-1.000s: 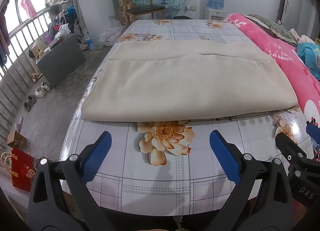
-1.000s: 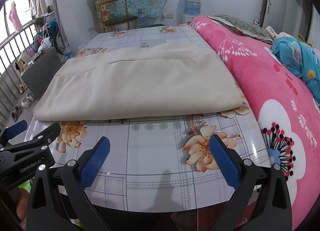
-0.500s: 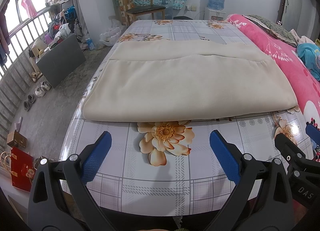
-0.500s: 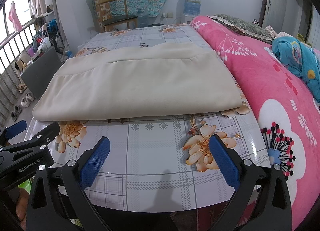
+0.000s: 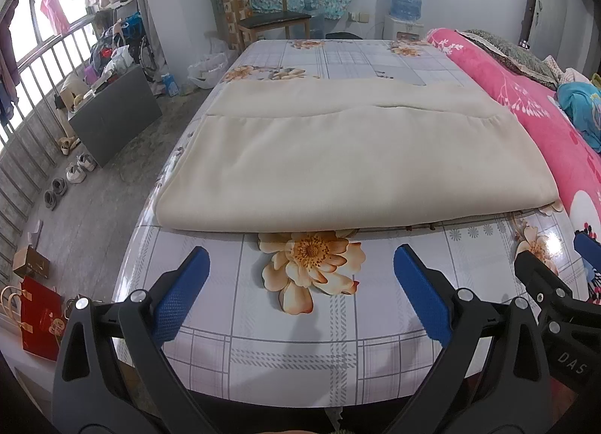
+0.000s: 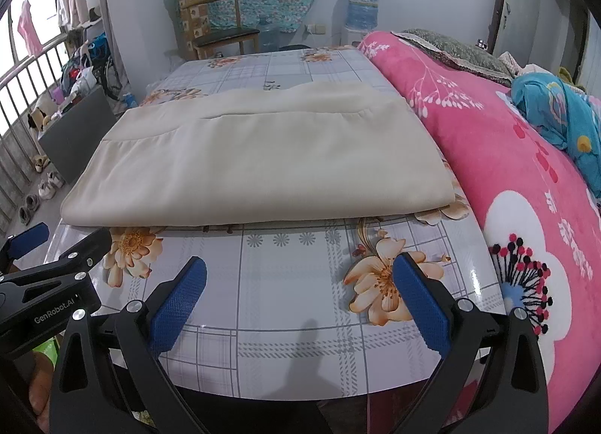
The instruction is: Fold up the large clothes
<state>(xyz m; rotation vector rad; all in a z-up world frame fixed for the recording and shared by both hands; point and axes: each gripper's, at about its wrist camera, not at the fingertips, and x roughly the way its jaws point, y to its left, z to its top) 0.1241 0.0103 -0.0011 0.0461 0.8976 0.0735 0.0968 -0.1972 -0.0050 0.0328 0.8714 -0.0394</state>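
Note:
A large cream garment [image 5: 349, 163] lies folded flat in a wide rectangle on the flowered table [image 5: 300, 321]; it also shows in the right wrist view [image 6: 263, 163]. My left gripper [image 5: 300, 272] is open and empty, held over the table's near edge, short of the garment's front fold. My right gripper [image 6: 300, 280] is open and empty, also near the front edge, to the right of the left one. The left gripper shows at the left of the right wrist view [image 6: 49, 246].
A pink flowered blanket [image 6: 526, 178] lies along the table's right side with a blue cloth [image 6: 556, 111] on it. A wooden chair [image 5: 270, 20] and water dispenser [image 5: 405, 9] stand behind. The floor at left holds shoes [image 5: 75, 171], a dark board [image 5: 112, 114] and a red bag [image 5: 37, 317].

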